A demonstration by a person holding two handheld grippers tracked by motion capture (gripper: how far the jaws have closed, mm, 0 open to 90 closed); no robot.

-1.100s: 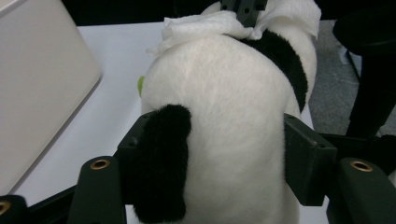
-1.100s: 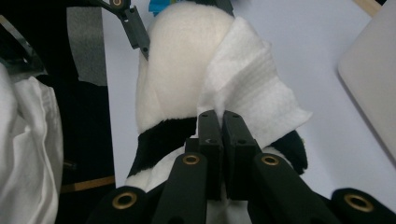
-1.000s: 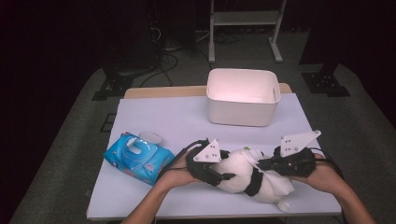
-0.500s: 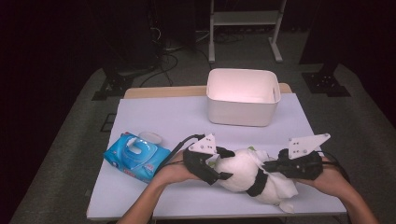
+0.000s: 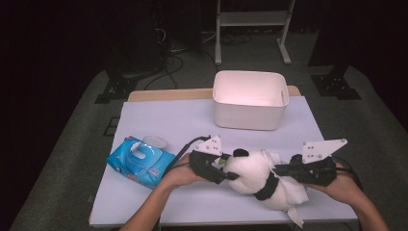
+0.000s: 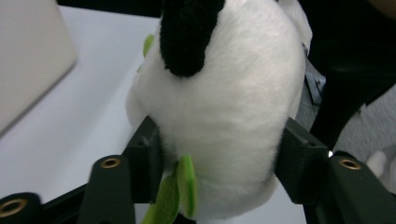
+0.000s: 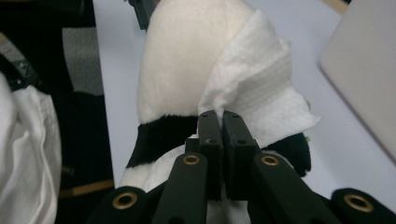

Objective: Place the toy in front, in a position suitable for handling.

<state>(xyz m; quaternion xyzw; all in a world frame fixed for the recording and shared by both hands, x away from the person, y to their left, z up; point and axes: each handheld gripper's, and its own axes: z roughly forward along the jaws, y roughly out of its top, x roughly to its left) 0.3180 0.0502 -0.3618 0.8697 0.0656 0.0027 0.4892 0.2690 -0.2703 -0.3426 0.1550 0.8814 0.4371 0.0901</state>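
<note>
A black-and-white panda plush lies on its side on the white table near the front edge. My left gripper has just been closing on its head, and the pads now press into the white fur from both sides. A green felt piece hangs between the jaws. My right gripper is shut on a white wipe, which is draped over the panda's body. The wipe's loose end trails towards the table edge.
A white bin stands open at the back of the table. At the front left lies a blue pack of wipes, with a small clear round lid just behind it. Dark floor and stands surround the table.
The left gripper's jaws widened, then drew in onto the panda's head. The right gripper has edged slightly to the right with the wipe.
</note>
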